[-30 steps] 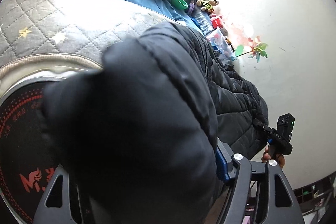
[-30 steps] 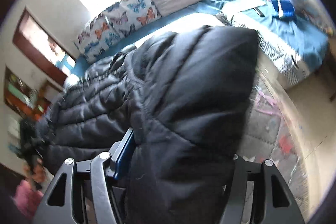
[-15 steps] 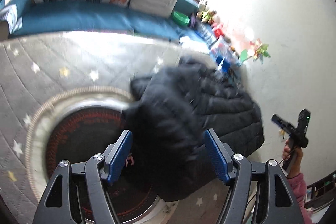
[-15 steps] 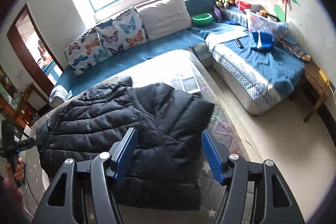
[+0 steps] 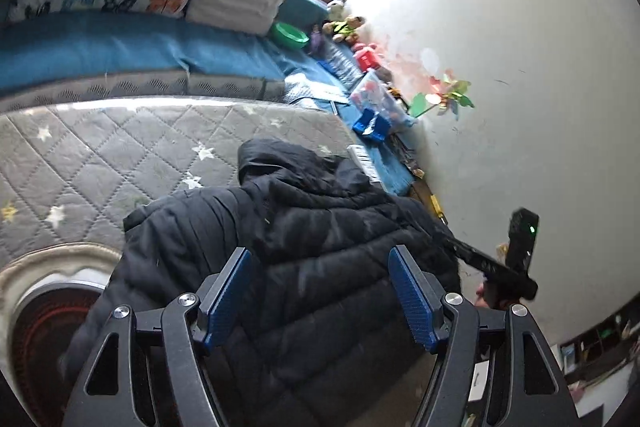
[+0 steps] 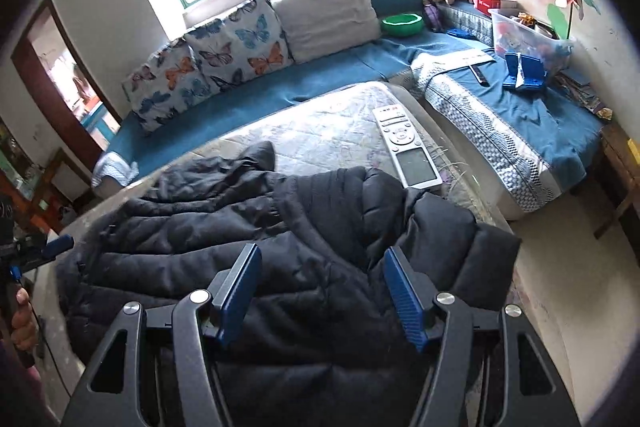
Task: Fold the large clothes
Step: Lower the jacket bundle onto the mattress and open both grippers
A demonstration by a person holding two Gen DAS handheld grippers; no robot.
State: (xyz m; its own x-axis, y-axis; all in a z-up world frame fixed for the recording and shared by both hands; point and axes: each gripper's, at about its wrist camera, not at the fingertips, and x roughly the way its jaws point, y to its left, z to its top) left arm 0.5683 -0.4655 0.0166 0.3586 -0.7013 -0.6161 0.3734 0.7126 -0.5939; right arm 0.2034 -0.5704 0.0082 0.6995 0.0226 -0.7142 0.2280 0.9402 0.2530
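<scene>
Two blue-padded black grippers hang above one black quilted puffer jacket (image 5: 304,247), both with jaws spread wide and nothing between the pads: the left gripper (image 5: 320,295) over the jacket's middle, the right gripper (image 6: 322,293) over its folded-in side. The jacket lies on a grey quilted star-patterned mat (image 5: 120,147), one bulky panel already doubled over its body and one rounded end, perhaps the hood, poking out toward the sofa. The step in hand seems to be the pause after one fold is laid down; the next move likely calls for choosing fresh edges, closing on thick padding without letting it slip, and bringing another part across. Just beyond the jacket, one white remote control (image 6: 408,147) rests on the mat, close to the fabric. Farther back, one blue-covered corner sofa (image 6: 340,75) carries two butterfly-print cushions (image 6: 240,47), one plain white pillow (image 6: 328,15) and one green bowl (image 6: 402,24).
</scene>
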